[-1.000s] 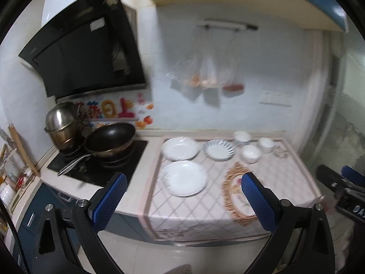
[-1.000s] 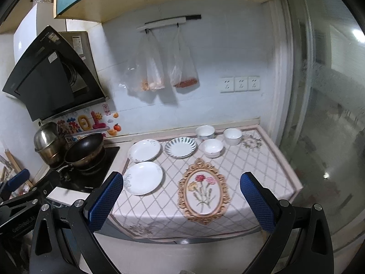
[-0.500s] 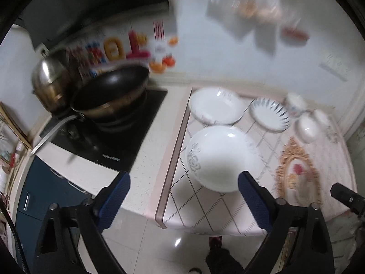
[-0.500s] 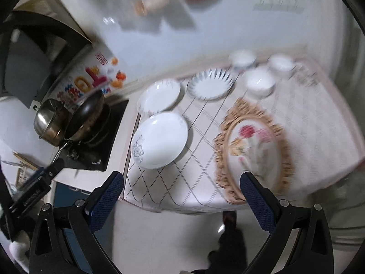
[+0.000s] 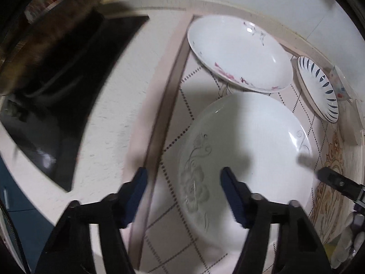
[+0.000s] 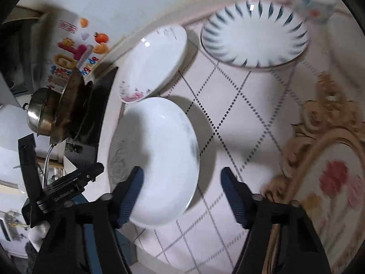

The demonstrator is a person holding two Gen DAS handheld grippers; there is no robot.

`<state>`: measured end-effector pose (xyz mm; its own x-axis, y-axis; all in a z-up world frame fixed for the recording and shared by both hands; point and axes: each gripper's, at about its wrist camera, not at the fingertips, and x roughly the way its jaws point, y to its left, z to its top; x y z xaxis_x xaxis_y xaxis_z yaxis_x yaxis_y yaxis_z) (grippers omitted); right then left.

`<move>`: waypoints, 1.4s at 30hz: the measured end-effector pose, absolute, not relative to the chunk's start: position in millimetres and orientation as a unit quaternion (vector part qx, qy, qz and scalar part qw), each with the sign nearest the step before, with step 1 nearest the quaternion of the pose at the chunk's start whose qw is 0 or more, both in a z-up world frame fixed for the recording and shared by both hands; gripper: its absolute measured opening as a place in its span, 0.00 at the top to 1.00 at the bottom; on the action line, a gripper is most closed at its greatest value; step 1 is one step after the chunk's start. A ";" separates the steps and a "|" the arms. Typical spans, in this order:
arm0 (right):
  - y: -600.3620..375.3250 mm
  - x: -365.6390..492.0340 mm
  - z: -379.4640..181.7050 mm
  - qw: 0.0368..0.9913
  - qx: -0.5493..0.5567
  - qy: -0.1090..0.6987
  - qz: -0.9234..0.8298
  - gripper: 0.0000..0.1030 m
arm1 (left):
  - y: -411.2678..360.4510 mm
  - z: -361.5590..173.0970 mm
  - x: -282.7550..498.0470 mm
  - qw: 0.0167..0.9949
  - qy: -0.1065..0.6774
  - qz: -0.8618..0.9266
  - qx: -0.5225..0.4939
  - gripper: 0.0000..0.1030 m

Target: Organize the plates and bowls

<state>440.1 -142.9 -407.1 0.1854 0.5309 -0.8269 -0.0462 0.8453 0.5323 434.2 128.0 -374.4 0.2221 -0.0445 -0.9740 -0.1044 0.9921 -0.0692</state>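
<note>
Kitchen counter cloth [image 6: 230,105]: empty near plate [image 5: 246,159] between both grippers' wide jaws.

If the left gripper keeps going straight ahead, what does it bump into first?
Probably the big white plate: the left gripper is open, straddling its near-left rim, so that rim comes first. Depth is hard to judge.

Colourful stickers [image 6: 68,57] are seen on the wall behind the stove in the right wrist view; among them large yellow and pink figures seem to form "10", though blurred. White lettering [image 6: 62,196] is printed on the body of the left gripper, too small to be read. A pale mark on the hob's [image 6: 73,147] front edge cannot be made out. No other text is legible
</note>
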 end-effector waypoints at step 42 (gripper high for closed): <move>-313.6 380.0 -415.6 0.757 0.220 0.604 0.115 0.85 | -26.3 -375.9 396.2 0.773 0.623 -0.118 -0.029 0.77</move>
